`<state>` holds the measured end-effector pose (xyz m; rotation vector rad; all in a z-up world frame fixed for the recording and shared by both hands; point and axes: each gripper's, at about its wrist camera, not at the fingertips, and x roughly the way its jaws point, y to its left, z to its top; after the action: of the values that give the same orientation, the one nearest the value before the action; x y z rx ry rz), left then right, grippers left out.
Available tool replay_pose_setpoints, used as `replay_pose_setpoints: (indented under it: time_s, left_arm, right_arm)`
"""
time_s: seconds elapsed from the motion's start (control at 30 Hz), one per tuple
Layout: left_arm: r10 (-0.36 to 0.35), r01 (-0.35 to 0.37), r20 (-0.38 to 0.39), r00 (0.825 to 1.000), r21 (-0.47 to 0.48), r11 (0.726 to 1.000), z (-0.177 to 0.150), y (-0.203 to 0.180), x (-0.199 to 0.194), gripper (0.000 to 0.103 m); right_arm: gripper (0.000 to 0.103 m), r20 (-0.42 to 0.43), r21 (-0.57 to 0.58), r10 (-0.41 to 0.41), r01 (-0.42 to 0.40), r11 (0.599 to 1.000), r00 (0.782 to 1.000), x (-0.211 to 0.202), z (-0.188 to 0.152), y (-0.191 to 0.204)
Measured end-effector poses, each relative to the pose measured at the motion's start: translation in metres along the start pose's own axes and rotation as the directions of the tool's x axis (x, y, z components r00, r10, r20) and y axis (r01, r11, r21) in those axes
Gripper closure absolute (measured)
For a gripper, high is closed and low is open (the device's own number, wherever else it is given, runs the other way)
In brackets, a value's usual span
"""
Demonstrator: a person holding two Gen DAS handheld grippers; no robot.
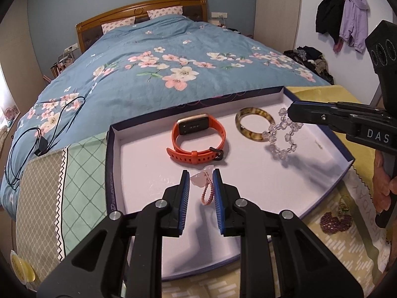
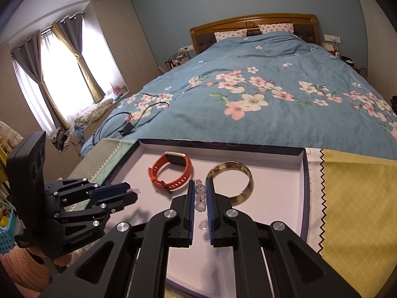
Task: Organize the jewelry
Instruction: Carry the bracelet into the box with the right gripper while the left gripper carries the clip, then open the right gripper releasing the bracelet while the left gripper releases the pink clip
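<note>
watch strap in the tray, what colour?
Orange strap, with a gold-toned watch case. Shows best in the left wrist view.

Each black plastic two-finger tool, the left tool (image 1: 201, 176) and the right tool (image 2: 199, 188), is built of angular linkage arms joined by round silver pivot screws. Ribbed blue pads (image 1: 218, 193) are fitted inside the fingers. White "DAS" lettering is printed on the right tool's body.
</note>
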<state>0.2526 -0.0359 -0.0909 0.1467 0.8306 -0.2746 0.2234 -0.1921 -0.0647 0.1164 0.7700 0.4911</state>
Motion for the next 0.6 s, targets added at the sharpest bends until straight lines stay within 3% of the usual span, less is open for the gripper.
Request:
replay_pose_setpoints:
  time_s: [0.37,0.43,0.5,0.6]
  left_arm:
    - [-0.009,0.008,-0.043,0.999,-0.023,1.0,0.001,0.003,0.022,0.082]
    - [-0.015,0.014,-0.039,0.999,-0.025,1.0,0.001,0.004,0.023,0.077]
    - [-0.019,0.018,-0.027,0.999,-0.032,0.999,0.001,0.004,0.02,0.061]
    - [-0.023,0.023,0.001,1.0,-0.029,0.999,0.001,0.002,0.011,0.054]
  right_arm:
    - [0.094,-0.075,-0.032,-0.027,0.025,0.999,0.997,0.024,-0.01,0.001]
    - [0.093,-0.074,-0.026,-0.033,0.031,0.999,0.997,0.022,-0.01,-0.001]
    - [0.09,-0.063,-0.02,-0.037,0.036,0.999,0.997,0.018,-0.01,-0.002]
    - [0.081,-0.043,-0.015,-0.042,0.042,0.999,0.998,0.009,-0.008,-0.003]
